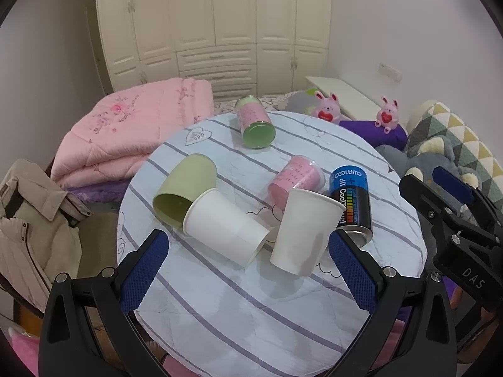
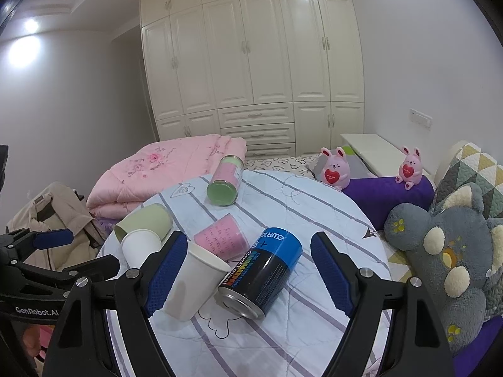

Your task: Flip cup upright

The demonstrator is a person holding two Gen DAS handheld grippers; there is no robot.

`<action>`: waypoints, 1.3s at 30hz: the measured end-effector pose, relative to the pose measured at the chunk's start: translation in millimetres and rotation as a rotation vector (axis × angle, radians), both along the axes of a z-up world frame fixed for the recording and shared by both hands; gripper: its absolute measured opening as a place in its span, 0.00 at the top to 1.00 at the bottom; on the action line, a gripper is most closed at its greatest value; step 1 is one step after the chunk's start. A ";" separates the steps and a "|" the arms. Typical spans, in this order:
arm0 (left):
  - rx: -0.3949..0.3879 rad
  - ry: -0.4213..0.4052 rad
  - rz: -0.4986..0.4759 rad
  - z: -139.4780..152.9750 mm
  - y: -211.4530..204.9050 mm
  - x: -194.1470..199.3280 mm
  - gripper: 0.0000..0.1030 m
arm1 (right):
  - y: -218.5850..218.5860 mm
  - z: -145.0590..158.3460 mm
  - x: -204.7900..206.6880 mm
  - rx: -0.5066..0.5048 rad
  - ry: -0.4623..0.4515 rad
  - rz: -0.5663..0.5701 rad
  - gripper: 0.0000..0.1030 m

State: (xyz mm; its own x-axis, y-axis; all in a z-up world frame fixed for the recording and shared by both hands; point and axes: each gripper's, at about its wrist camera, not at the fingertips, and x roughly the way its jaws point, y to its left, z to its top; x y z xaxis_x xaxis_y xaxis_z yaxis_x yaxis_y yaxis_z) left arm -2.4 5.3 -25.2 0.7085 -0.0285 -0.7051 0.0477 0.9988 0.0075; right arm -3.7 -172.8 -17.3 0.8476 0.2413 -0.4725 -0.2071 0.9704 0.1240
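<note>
Left gripper (image 1: 248, 264): fingers spread wide and holding nothing, hovering over the near side of the counter (image 1: 251, 320) with both white cups framed between them.
Right gripper (image 2: 248, 278): fingers also wide apart and empty, the can and one white cup lying in the gap; its left finger (image 2: 166, 273) overlaps that cup's wall in the right wrist view, contact unclear.
Lying white cup (image 1: 224, 227): on its side at the counter's middle, long axis running left to right, mouth facing left toward the green cup, base pointing right toward the second white cup.
Green cup (image 1: 184, 187): on its side too, mouth facing the near left, its wall touching the lying white cup's rim.
Second white cup (image 1: 306, 232): mouth up, leaning back to the right against the can.
Can (image 2: 261, 275): blue and black, tipped over, metal end toward the cameras.
Pink tub (image 1: 297, 177): on its side just behind the leaning cup.
Green-lidded jar (image 1: 254, 122): on its side at the far edge.
</note>
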 end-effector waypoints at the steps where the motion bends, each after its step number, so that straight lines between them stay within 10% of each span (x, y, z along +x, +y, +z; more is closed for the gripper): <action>1: 0.001 0.001 0.000 0.1 -0.2 0.4 0.00 | 0.1 -0.2 0.1 0.001 -0.001 0.000 0.20; 22: 0.016 -0.005 0.001 -0.9 -5.9 -2.4 0.00 | 0.0 -2.2 0.3 0.008 0.011 -0.002 0.20; 39: 0.022 -0.261 -0.037 27.4 -17.5 -25.3 0.00 | -2.2 16.0 -21.0 0.016 -0.161 -0.020 0.20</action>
